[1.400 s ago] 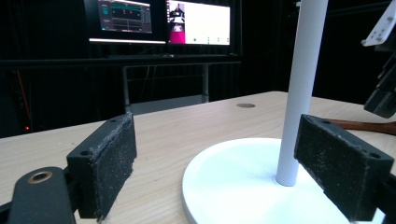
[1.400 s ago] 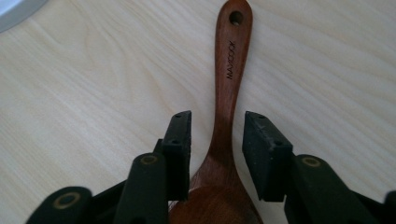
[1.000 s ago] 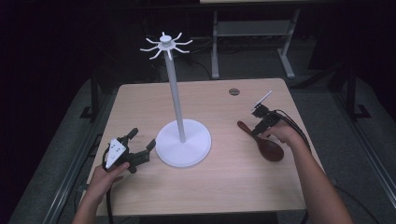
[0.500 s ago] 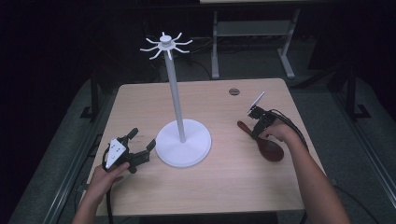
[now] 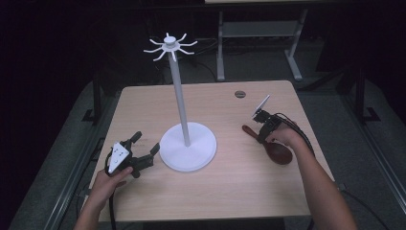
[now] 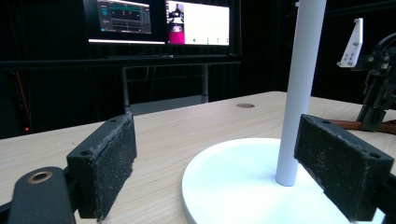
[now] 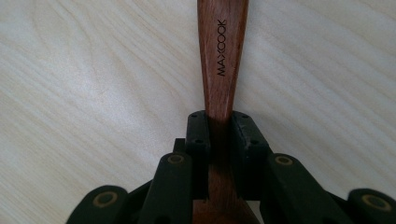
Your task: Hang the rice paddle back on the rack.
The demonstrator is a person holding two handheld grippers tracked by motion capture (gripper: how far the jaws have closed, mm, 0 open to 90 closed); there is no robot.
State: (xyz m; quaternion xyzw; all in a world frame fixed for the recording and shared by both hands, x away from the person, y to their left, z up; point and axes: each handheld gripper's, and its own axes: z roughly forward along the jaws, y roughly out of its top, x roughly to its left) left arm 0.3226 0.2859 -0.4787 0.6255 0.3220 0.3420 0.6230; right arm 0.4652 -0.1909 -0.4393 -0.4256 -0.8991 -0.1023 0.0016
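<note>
We log the pale wooden surface (image 5: 230,191), then the tall white hook-topped stand (image 5: 181,110) on its round base at centre. Left gripper (image 5: 143,146) rests beside that base, jaws spread. Right gripper (image 5: 262,136) pinches the dark wooden spoon (image 7: 222,56) lying flat at right.

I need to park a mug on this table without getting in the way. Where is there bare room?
The near strip of the table, between the two forearms, is bare. So is the far left corner, behind the white stand. It is crowded beside the stand's base at the left gripper, and around the wooden spoon held by the right gripper.
</note>
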